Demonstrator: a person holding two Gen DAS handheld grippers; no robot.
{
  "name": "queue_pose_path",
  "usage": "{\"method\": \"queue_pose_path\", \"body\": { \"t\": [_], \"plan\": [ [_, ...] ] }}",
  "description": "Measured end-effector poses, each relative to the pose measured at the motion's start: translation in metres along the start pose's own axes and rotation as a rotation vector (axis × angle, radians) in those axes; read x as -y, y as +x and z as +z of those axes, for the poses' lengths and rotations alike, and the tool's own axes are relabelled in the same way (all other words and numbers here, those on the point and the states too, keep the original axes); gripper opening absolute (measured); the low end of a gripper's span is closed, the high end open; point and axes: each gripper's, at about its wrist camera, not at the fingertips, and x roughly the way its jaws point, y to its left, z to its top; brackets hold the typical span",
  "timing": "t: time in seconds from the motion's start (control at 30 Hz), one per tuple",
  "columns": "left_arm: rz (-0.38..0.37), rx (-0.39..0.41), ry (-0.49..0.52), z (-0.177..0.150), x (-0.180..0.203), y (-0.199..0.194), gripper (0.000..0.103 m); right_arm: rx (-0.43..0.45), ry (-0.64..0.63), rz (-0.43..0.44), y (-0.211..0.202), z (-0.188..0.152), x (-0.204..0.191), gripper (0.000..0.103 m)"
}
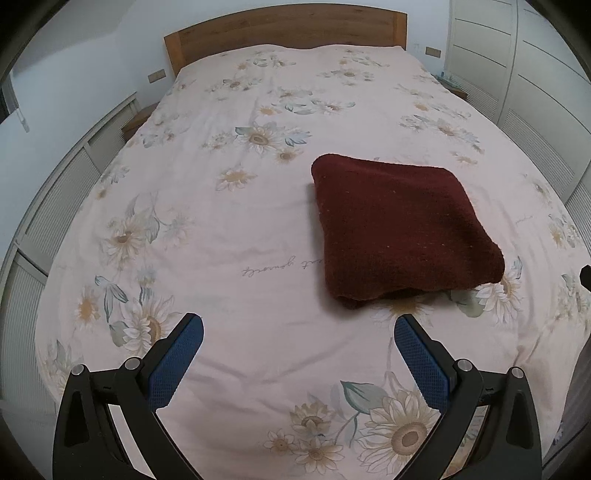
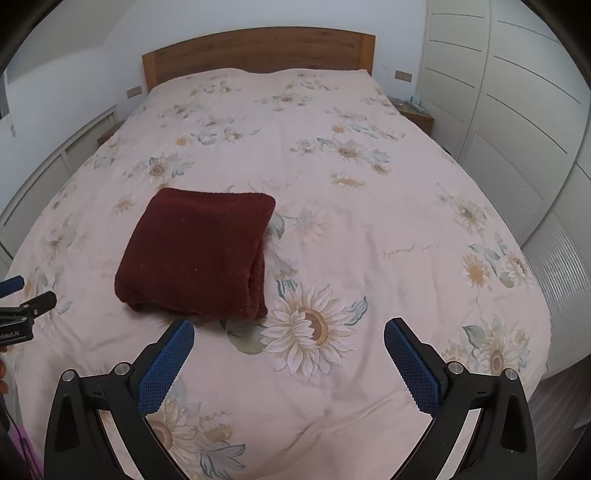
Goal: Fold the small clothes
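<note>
A dark red knitted garment lies folded into a thick square on the flowered bedspread. It also shows in the right wrist view, left of centre. My left gripper is open and empty, held above the bed just in front of and left of the garment. My right gripper is open and empty, just in front of and right of the garment. The left gripper's tips show at the left edge of the right wrist view.
A wooden headboard stands at the far end of the bed. White wardrobe doors run along the right side. Low white panels line the left side. A small wooden nightstand sits at the far right.
</note>
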Motion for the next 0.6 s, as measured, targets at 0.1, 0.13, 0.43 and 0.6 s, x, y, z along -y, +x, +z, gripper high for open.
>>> {"method": "queue_pose_path", "body": {
  "t": [0.1, 0.13, 0.43, 0.6],
  "plan": [
    [-0.007, -0.001, 0.005, 0.0001, 0.0004, 0.0000, 0.102, 0.001, -0.006, -0.004, -0.0016, 0.0010, -0.0009, 0.103],
    [-0.009, -0.002, 0.007, 0.0002, 0.0008, 0.0000, 0.102, 0.001, -0.008, -0.005, -0.0017, 0.0014, -0.0010, 0.103],
    [-0.017, -0.008, 0.015, 0.0012, 0.0012, 0.0000, 0.102, 0.008, -0.012, -0.008, -0.0034, 0.0050, -0.0035, 0.103],
    [-0.025, -0.012, 0.019, 0.0010, 0.0011, -0.0001, 0.102, 0.007, -0.022, -0.016, -0.0040, 0.0045, -0.0032, 0.103]
  ]
}}
